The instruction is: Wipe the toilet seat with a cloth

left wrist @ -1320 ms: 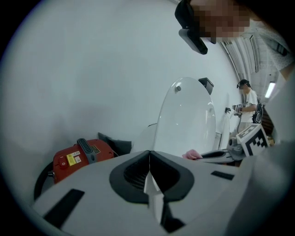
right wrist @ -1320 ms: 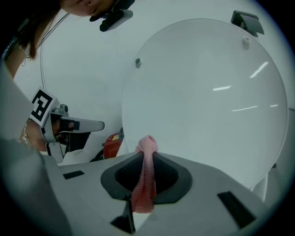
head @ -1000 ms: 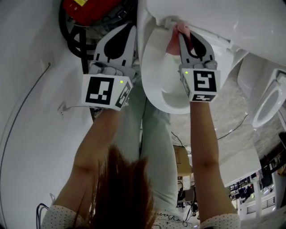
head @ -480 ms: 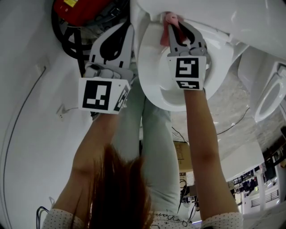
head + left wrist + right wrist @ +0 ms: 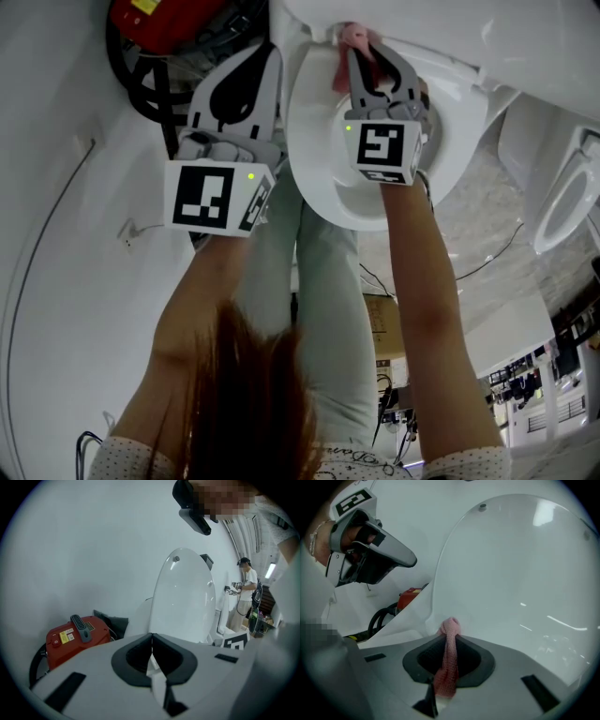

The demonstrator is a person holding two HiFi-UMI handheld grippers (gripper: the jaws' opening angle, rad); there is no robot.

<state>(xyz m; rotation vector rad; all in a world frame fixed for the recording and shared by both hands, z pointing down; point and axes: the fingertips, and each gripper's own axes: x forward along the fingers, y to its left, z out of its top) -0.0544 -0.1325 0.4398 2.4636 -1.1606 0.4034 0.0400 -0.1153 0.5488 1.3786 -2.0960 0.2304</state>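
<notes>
Pink cloth [image 5: 446,667], pinched between the closed jaws of our right gripper [image 5: 362,49], runs along the jaw axis with its bunched tip at the far end of the toilet seat [image 5: 314,141] straight ahead, while our left gripper [image 5: 151,641], jaws closed on nothing, hangs alongside, off the seat.

Pink cloth [image 5: 449,660], bunched strip, clamped in right tool [image 5: 450,637]; tip at white toilet seat [image 5: 314,159] rear.
</notes>
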